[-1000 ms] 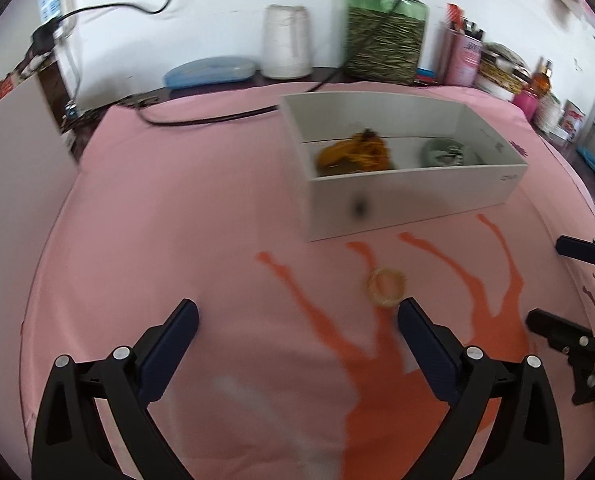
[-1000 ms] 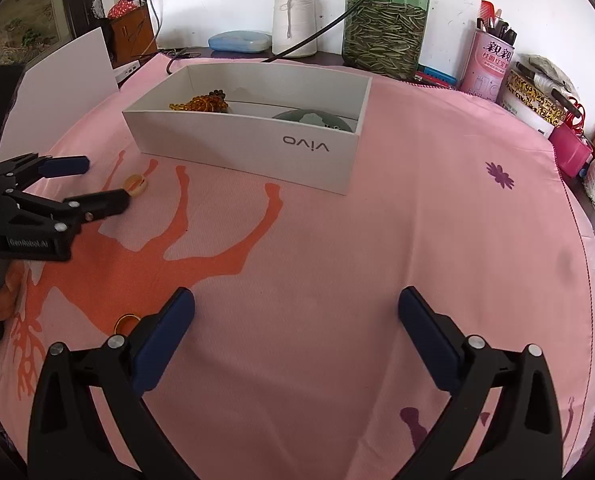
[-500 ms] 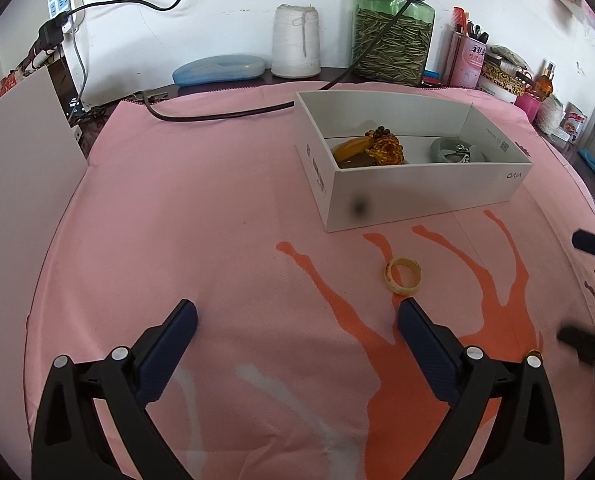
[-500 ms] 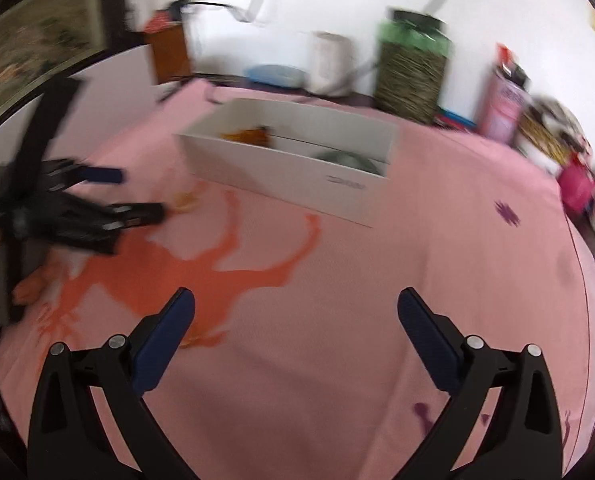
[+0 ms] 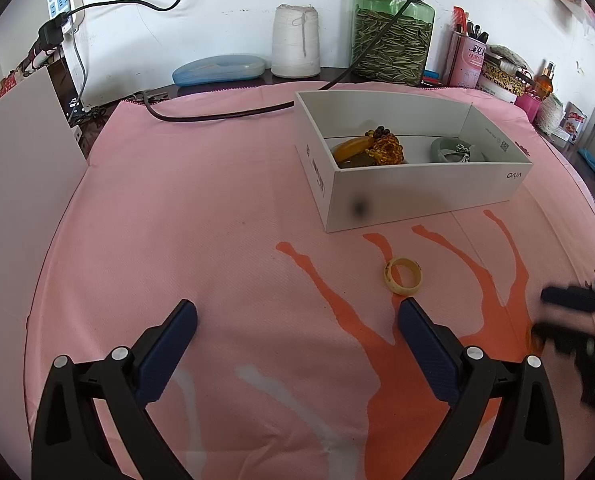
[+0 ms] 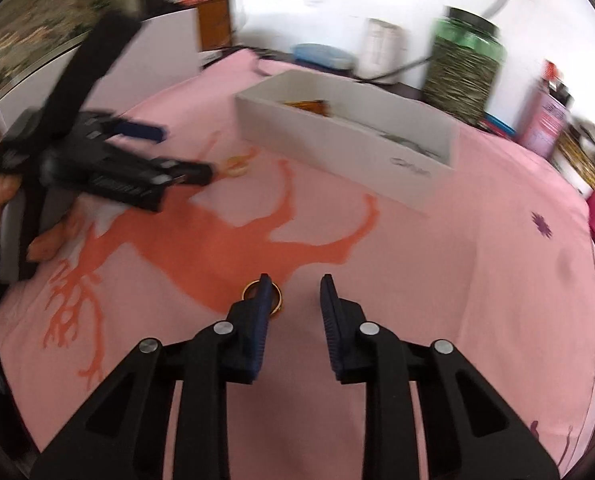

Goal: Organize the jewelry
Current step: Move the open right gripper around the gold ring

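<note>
I see a tabletop under a pink woven cloth (image 5: 217, 208) with a flat orange branching print. A white rectangular cardboard box (image 5: 417, 196), matte with thin walls, sits at about 1 o'clock from my left hand-held gripper (image 5: 297, 320). Inside it are an amber beaded strand (image 5: 385, 148) with a smooth orange bangle (image 5: 349, 148) at the left end and a pale green glossy bangle (image 5: 441, 148) at the right.

A cream, wide-banded ring (image 5: 403, 276), smooth and slightly mottled, lies on the cloth between the box and my left hand-held gripper, just ahead of its right finger at 1 o'clock and apart from it. That gripper is released, jaws wide apart, nothing in it; the pads (image 5: 169, 348) are dark blue and ribbed.

My right hand-held gripper (image 6: 295, 284) is partly closed, with a narrow gap and nothing between the jaws. A thin gold-coloured ring (image 6: 278, 298), shiny and round, lies on the cloth at 11 o'clock, partly hidden behind the left finger; I cannot tell whether they touch. The right view is motion-blurred.

At the back wall stand a green glass jar (image 5: 391, 36) of seeds, a white thread spool (image 5: 295, 40) and a blue oval case (image 5: 217, 68).
</note>
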Demonstrator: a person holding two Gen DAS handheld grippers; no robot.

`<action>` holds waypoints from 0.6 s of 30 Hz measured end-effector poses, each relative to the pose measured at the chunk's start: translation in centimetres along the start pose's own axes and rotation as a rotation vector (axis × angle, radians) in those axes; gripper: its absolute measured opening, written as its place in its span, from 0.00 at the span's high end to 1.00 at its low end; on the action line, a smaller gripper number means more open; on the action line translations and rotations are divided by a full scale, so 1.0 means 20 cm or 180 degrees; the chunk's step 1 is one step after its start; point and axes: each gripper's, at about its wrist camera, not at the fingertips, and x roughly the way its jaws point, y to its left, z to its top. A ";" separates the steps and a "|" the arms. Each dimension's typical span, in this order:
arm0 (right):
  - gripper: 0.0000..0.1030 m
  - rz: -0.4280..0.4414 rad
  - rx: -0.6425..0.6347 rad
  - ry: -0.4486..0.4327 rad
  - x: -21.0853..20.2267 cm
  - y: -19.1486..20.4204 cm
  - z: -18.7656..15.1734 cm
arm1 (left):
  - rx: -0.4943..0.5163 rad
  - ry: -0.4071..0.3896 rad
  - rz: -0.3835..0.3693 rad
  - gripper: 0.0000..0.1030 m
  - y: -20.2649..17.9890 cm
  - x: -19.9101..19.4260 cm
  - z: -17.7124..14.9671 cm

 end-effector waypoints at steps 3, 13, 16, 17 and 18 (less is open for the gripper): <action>0.76 -0.0184 0.0380 -0.0062 -0.01 -0.13 0.02 | 0.0000 0.0000 0.0001 0.04 0.00 0.00 0.00; 0.76 0.0098 0.0278 -0.0101 -0.05 -0.09 0.02 | 0.0000 0.0000 0.0001 0.04 0.00 0.00 0.00; 0.76 -0.0035 0.0136 -0.0018 -0.01 -0.05 0.00 | 0.0000 0.0000 0.0002 0.04 0.00 0.00 0.00; 0.76 -0.0089 0.0117 0.0005 0.00 -0.05 0.00 | -0.0001 0.0000 0.0002 0.04 0.00 0.00 0.00; 0.76 -0.0087 0.0130 0.0016 0.00 -0.05 -0.01 | 0.0002 0.0000 0.0002 0.04 0.00 0.00 0.00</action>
